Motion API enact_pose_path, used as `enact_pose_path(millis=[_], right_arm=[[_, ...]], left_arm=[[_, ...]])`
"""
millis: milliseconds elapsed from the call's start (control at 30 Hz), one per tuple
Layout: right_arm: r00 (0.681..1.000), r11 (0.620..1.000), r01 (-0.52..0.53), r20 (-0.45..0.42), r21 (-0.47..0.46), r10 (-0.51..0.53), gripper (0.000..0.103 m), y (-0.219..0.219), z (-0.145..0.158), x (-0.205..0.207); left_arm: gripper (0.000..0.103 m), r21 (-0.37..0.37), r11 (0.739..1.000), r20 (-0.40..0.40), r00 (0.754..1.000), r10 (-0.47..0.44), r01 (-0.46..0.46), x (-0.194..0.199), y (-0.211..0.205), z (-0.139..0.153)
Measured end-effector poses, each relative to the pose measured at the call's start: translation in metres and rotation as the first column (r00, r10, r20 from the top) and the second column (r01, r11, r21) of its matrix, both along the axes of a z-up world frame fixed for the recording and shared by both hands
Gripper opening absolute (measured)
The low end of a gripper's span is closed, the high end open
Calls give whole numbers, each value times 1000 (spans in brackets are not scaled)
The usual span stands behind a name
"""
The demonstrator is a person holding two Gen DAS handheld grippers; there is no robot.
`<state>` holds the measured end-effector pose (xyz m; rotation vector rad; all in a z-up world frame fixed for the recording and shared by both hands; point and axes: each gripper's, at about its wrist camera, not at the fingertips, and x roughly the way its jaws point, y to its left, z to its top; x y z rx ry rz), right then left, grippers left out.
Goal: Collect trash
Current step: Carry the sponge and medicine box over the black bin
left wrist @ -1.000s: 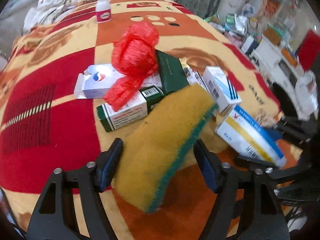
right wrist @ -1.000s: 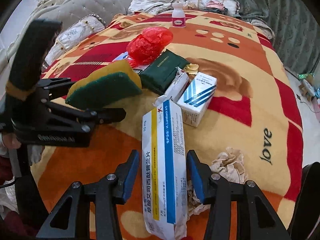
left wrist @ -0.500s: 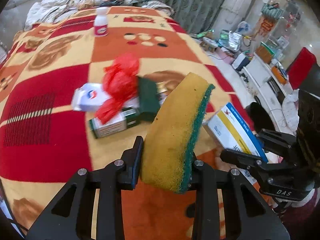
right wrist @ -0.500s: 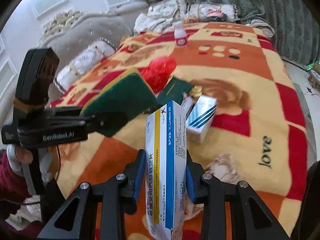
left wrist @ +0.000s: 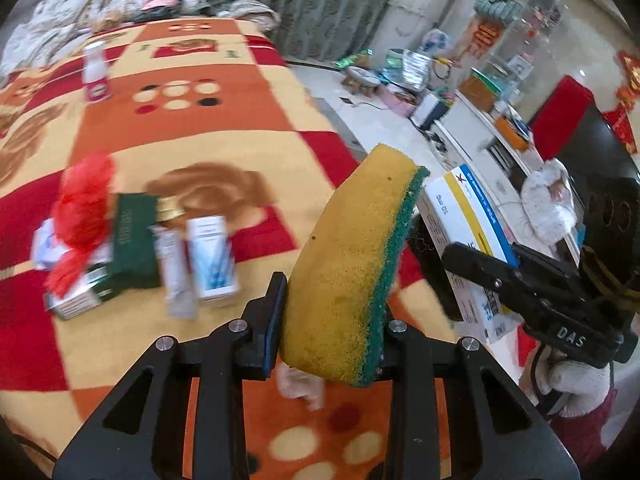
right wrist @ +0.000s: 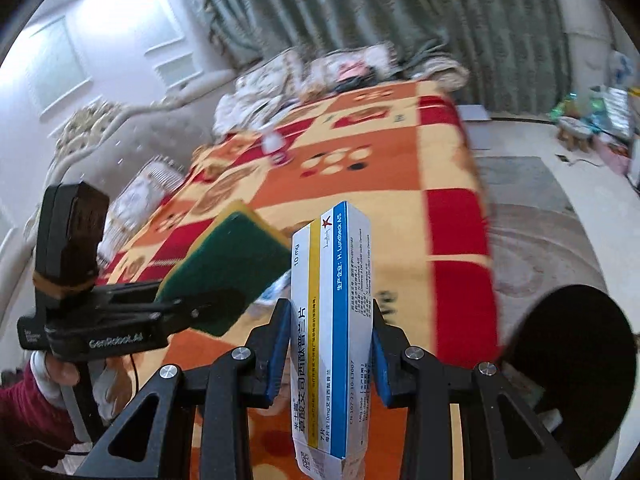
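Note:
My left gripper (left wrist: 330, 332) is shut on a yellow sponge with a green scouring side (left wrist: 352, 264) and holds it above the blanket. It also shows in the right wrist view (right wrist: 228, 268). My right gripper (right wrist: 330, 344) is shut on a long white medicine box with yellow and blue stripes (right wrist: 332, 320), held upright in the air. That box also shows at the right of the left wrist view (left wrist: 464, 224). On the patterned blanket (left wrist: 224, 136) lie a red plastic bag (left wrist: 82, 204), a dark green booklet (left wrist: 132, 236), a white-blue box (left wrist: 212, 256) and a crumpled tissue (left wrist: 300, 386).
A small white bottle (left wrist: 95, 76) stands far back on the blanket. Pillows (right wrist: 320, 72) and green curtains (right wrist: 400, 16) lie beyond. A black round bin (right wrist: 568, 372) is at the lower right. A cluttered floor and shelves (left wrist: 460, 100) are to the right.
Both grippers closed on their items and lifted them off the blanket. Both views have swung up and to the right, away from the pile.

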<state>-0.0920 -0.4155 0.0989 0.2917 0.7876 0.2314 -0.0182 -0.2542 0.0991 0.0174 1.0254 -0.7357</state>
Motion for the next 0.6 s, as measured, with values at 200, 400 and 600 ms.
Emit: enact_pose_path(millis=[200,400,600], right_arm=[[992,992,128,-18,-14,-128,34,-54,-7,-20],[968,970,242,-59,-29,-243,34,-106,-22,-40],[945,949,312,-92,-38,-314,34,-142,-37,-55]], left_arm=[[29,9,997,-27,997,-78,78,-10,-63,-9],[29,39,990,-26,991,-132,133,-23,-113,-19],[29,65,985,-37,987,-157,159,-29,-146,-31]])
